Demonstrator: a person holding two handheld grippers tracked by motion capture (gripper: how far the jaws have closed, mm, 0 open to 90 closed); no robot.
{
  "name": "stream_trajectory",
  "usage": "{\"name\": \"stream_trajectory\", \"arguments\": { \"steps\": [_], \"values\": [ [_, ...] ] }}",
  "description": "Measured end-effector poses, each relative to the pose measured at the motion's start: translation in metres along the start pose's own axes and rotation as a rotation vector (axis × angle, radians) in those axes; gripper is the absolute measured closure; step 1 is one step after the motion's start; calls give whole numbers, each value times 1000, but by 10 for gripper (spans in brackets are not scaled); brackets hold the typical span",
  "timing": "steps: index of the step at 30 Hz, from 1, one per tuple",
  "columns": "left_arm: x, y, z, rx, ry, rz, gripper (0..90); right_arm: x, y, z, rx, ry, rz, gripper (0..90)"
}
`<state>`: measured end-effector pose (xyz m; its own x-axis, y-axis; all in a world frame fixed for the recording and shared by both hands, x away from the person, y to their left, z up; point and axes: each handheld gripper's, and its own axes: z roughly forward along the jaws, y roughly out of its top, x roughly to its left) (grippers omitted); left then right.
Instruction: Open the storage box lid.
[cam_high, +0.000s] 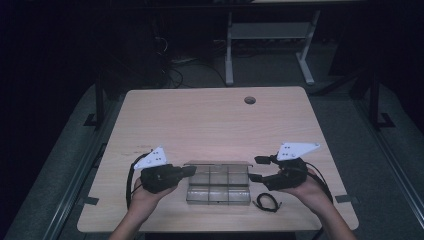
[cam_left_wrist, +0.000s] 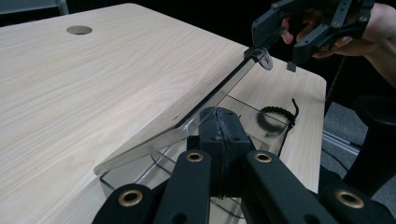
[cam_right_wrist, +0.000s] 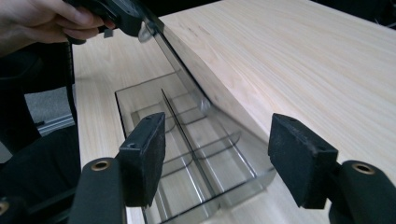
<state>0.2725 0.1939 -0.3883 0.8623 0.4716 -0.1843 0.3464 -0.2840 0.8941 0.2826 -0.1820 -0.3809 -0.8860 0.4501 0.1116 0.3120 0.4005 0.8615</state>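
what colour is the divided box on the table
Clear, see-through plastic box with a slight grey tint, best in the right gripper view.

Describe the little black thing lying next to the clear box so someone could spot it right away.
On the light wooden table, find the clear compartment box near the front edge. Just off the box's front right corner, near the right gripper, lies a small black looped cord, the one loose dark item on the wood.
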Motion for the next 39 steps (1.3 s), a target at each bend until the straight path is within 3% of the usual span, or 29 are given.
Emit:
{"name": "stream_trajectory", "arguments": {
  "steps": [7, 13, 24, 36, 39],
  "values": [
    [0, 0, 1, 7, -5, 5, 892, -5, 14, 12, 1, 54, -23, 439],
    [0, 1, 1, 3, -9, -1, 892, -4, 16, 18, -3, 67, -50, 485],
    [0, 1, 1, 4, -9, 1, 889, -3, 14, 17, -1, 46, -67, 615],
    [-2, -3, -8, 45, -30, 8, 831, -3, 14, 17, -3, 50, -78, 622],
    [-2, -4, -13, 54, -14, 20, 790, -3, 14, 17, -6, 51, -75, 623]
  ]
}}
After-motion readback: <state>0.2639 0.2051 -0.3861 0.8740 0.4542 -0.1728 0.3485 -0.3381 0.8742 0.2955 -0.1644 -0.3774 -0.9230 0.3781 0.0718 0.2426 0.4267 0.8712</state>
